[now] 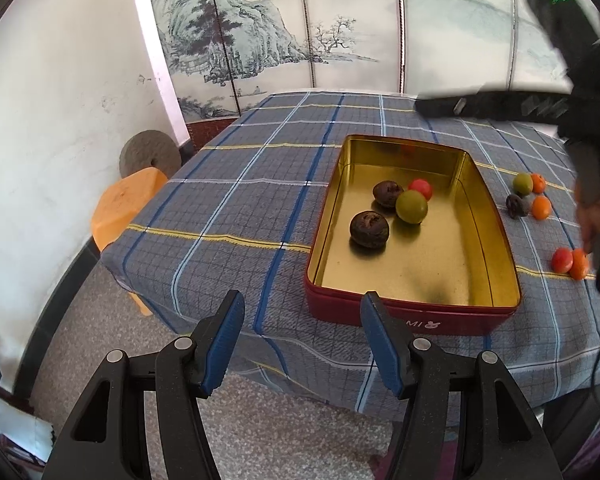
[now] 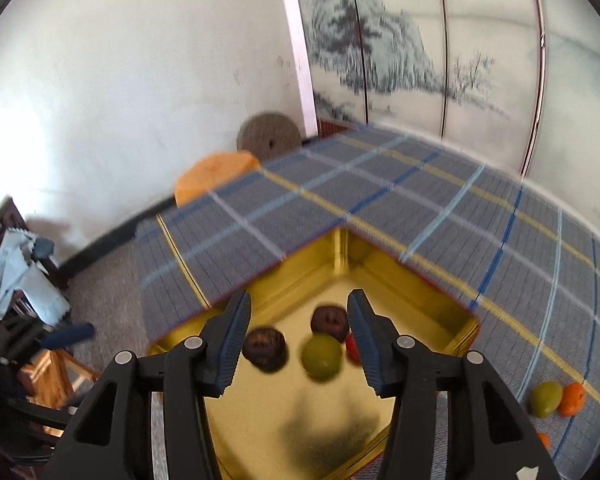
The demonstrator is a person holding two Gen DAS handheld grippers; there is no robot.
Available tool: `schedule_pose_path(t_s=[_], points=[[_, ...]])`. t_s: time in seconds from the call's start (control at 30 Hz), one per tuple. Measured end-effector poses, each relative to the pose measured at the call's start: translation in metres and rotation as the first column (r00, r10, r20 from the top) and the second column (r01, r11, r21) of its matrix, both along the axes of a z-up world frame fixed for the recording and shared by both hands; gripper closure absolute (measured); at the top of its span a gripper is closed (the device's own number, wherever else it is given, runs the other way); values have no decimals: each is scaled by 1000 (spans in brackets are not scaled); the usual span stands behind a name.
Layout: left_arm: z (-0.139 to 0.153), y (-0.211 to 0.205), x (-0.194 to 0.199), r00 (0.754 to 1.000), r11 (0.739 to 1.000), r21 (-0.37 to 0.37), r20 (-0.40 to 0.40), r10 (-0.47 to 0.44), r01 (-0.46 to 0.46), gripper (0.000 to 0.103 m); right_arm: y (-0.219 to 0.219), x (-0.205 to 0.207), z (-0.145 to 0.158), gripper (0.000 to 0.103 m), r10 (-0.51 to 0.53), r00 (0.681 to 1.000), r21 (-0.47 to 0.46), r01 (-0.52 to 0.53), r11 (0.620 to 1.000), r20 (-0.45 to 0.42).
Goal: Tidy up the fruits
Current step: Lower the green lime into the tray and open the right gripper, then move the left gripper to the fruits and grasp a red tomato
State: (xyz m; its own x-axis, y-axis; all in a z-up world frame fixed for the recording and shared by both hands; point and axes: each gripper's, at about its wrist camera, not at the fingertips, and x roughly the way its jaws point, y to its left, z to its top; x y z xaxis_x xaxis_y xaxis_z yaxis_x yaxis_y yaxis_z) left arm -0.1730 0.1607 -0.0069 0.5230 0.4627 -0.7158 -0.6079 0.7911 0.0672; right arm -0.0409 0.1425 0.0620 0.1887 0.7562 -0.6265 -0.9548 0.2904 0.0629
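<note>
the right gripper (image 2: 298, 340) is hanging over the gold-lined red tin (image 2: 466, 330), its jaws parted and gripping nothing — just below its tips are lying a smooth green fruit (image 2: 322, 356), two wrinkled dark fruits (image 2: 265, 350) and a red one. the left gripper (image 1: 302, 340), also parted and empty, is waiting before the tin's near wall.

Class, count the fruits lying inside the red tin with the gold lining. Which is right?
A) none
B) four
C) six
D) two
B: inside the tin lie two dark brown fruits, one green fruit and one red fruit; the other fruits lie on the tablecloth beside it.
</note>
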Motion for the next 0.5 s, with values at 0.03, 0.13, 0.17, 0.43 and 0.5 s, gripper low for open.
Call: schedule_pose_path(t_s=[0.03, 0.13, 0.17, 0.43, 0.5], points=[[1, -1, 0, 1000, 1000, 3, 0, -2, 2, 42, -9, -3, 9, 41, -4, 1000, 32, 4, 999, 11], [3, -5, 1, 1000, 1000, 13, -1, -8, 8, 42, -37, -6, 31, 26, -29, 999, 111, 26, 994, 24], [3, -6, 1, 1000, 1000, 16, -1, -9, 9, 42, -45, -5, 35, 24, -34, 999, 125, 30, 992, 25], [13, -21, 5, 999, 998, 44, -1, -38, 38, 42, -144, 18, 26, 20, -197, 978, 107, 190, 976, 69], [16, -26, 7, 999, 997, 52, -4, -50, 51, 42, -173, 32, 17, 20, -266, 960, 80, 260, 962, 86]])
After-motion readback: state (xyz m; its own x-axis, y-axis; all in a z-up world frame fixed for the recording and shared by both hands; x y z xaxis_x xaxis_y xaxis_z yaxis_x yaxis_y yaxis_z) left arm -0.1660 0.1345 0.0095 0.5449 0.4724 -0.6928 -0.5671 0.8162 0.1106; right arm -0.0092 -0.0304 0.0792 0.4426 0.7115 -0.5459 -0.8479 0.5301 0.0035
